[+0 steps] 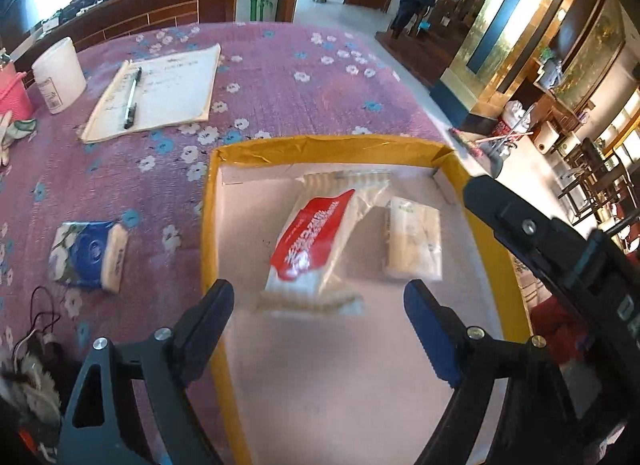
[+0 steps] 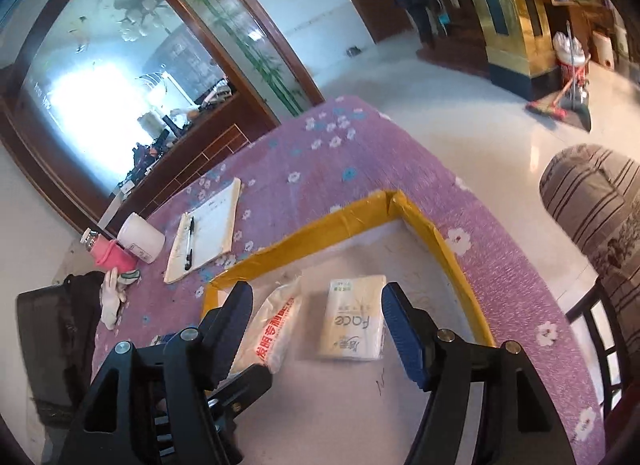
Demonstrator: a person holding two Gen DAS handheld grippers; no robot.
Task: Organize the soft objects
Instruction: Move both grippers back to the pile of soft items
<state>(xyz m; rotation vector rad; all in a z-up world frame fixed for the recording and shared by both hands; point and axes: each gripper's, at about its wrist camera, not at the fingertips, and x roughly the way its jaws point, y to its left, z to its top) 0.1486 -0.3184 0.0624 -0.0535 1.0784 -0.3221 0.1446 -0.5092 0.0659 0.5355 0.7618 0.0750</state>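
A shallow box (image 1: 216, 193) with yellow-taped walls and a pale floor sat on the worktop (image 1: 280, 77), which was covered by a purple cloth with white and blue flowers. Two soft packs lay on the box floor, side by side and slightly apart. The red and white tissue pack (image 1: 310, 243) was a long clear-wrapped packet with a red panel of white lettering and crimped ends, lying at a slant. The cream tissue pack (image 1: 412, 243) was smaller and squarer, pale yellow, with lettering on its face in the right wrist view. A third one, the blue tissue pack (image 1: 86, 255), with a flower print and a round logo, lay outside the box on the cloth, well apart from its left wall. The left gripper (image 1: 318, 315) pointed steeply down over the box with its jaws spread wide, nothing between the pads; the red and white pack lay just beyond its fingertips. The right gripper (image 2: 316, 325) pointed down at a gentler slant from the box's other side, its jaws also wide and gripping nothing, with the cream pack lying beyond the gap and free of both pads. Farther back on the cloth lay a notepad (image 1: 160, 95) with a pen (image 1: 132, 99) on it, beside a white cup (image 1: 58, 73)
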